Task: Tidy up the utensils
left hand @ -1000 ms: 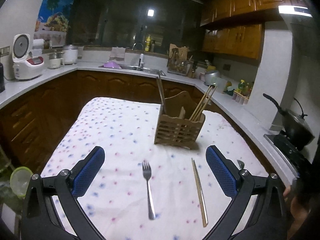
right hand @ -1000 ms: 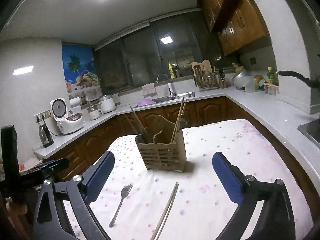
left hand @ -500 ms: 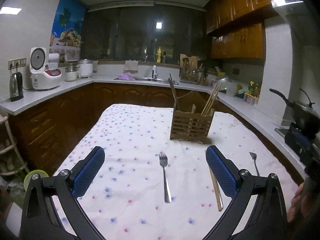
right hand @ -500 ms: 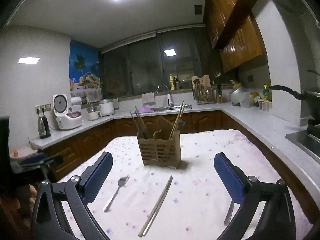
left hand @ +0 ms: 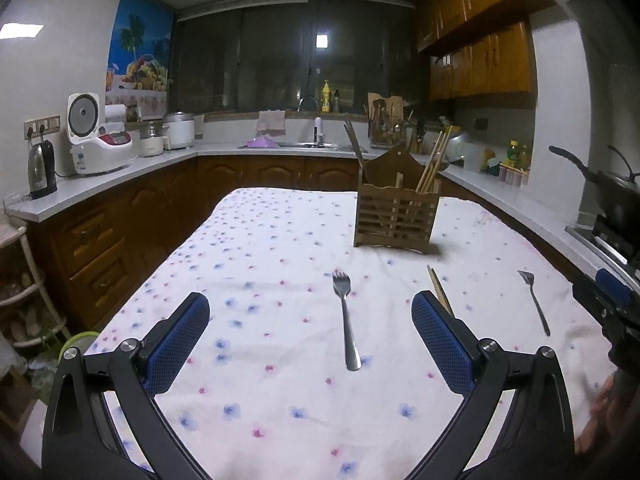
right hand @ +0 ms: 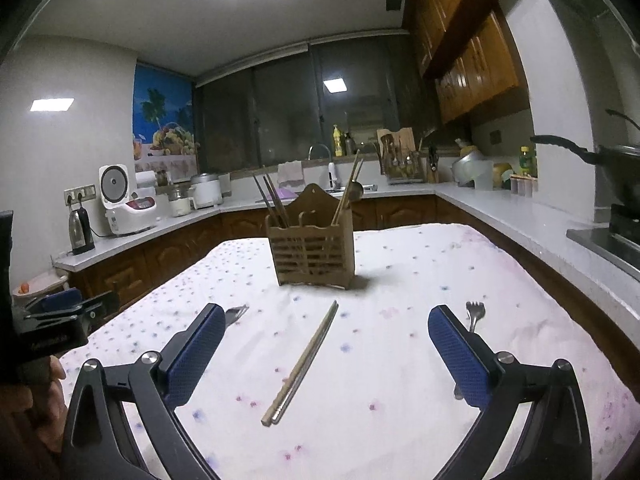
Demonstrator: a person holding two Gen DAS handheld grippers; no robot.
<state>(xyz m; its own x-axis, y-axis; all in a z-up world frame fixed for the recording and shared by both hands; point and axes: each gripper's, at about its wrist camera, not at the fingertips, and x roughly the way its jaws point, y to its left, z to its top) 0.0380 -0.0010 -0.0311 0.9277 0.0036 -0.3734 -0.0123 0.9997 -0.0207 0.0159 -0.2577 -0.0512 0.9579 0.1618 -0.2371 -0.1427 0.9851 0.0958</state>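
Nearest my cameras, I held the left gripper [left hand: 308, 328] and the right gripper [right hand: 324, 340] released, both empty above the flowered tablecloth [left hand: 256, 248]. Just beyond lay a fork [left hand: 346, 320], a chopstick pair [right hand: 302, 364] and a second fork [left hand: 534, 304], all apart. Farther back stood the wooden utensil holder [right hand: 312, 248], with chopsticks upright inside.

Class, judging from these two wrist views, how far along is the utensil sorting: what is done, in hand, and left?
Done: several chopsticks already stand in the wooden holder. In hand: nothing; the left gripper and right gripper both have open, empty jaws above the tablecloth. Left: the larger fork, the chopstick pair and the smaller fork lie loose on the cloth.
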